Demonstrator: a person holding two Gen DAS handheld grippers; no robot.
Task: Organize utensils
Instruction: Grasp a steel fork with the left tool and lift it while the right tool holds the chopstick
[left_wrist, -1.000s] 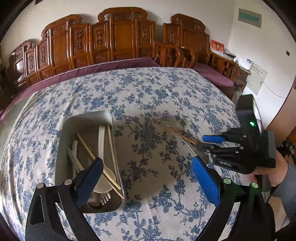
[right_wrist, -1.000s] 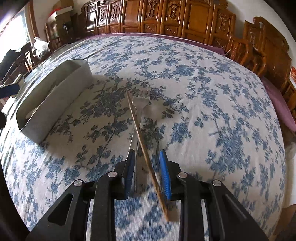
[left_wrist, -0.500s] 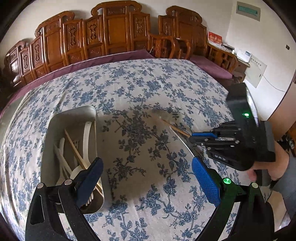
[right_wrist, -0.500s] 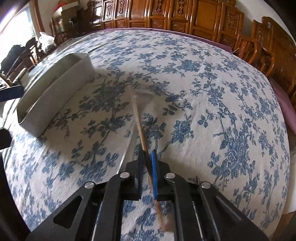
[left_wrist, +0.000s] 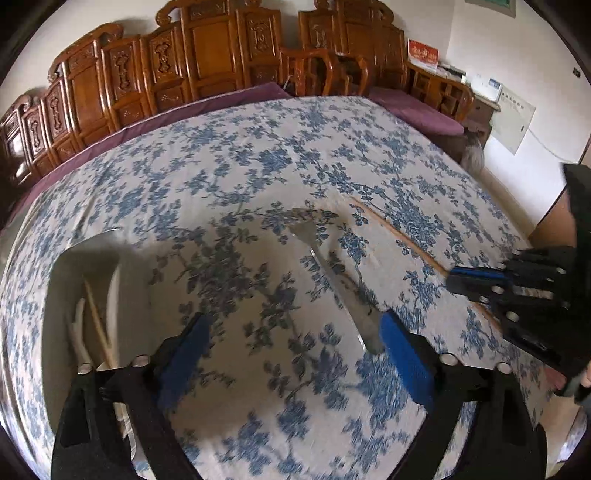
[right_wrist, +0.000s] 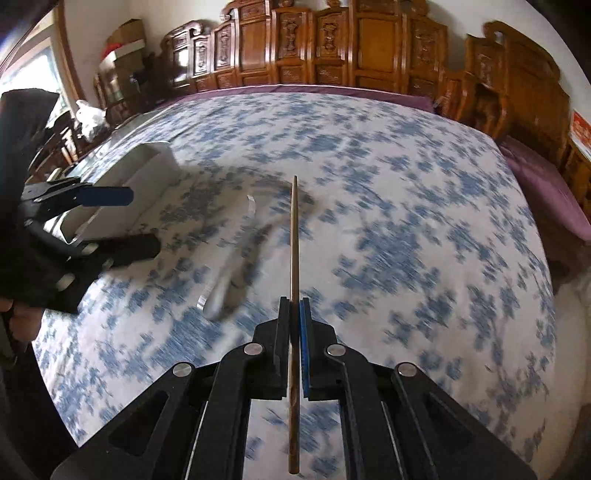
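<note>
My right gripper (right_wrist: 294, 308) is shut on a wooden chopstick (right_wrist: 294, 236), which sticks out forward above the blue-flowered cloth; in the left wrist view the same chopstick (left_wrist: 399, 236) leads into the right gripper (left_wrist: 452, 282). A metal fork (left_wrist: 332, 280) lies flat on the cloth, blurred in the right wrist view (right_wrist: 229, 280). My left gripper (left_wrist: 295, 354) hovers over it with its jaws wide and closing. The fork's handle end sits just inside the right pad, untouched. The left gripper (right_wrist: 140, 221) shows at the left edge of the right wrist view.
A grey metal tray (left_wrist: 92, 236) at the left holds white spoons and wooden chopsticks; it is the pale box (right_wrist: 147, 170) in the right wrist view. Carved wooden chairs (left_wrist: 221, 55) ring the round table's far edge. A hand (right_wrist: 22, 317) grips the left tool.
The right gripper shut on the chopstick and lifted it off the cloth, away from the fork. The left gripper moved from over the tray toward the fork.
</note>
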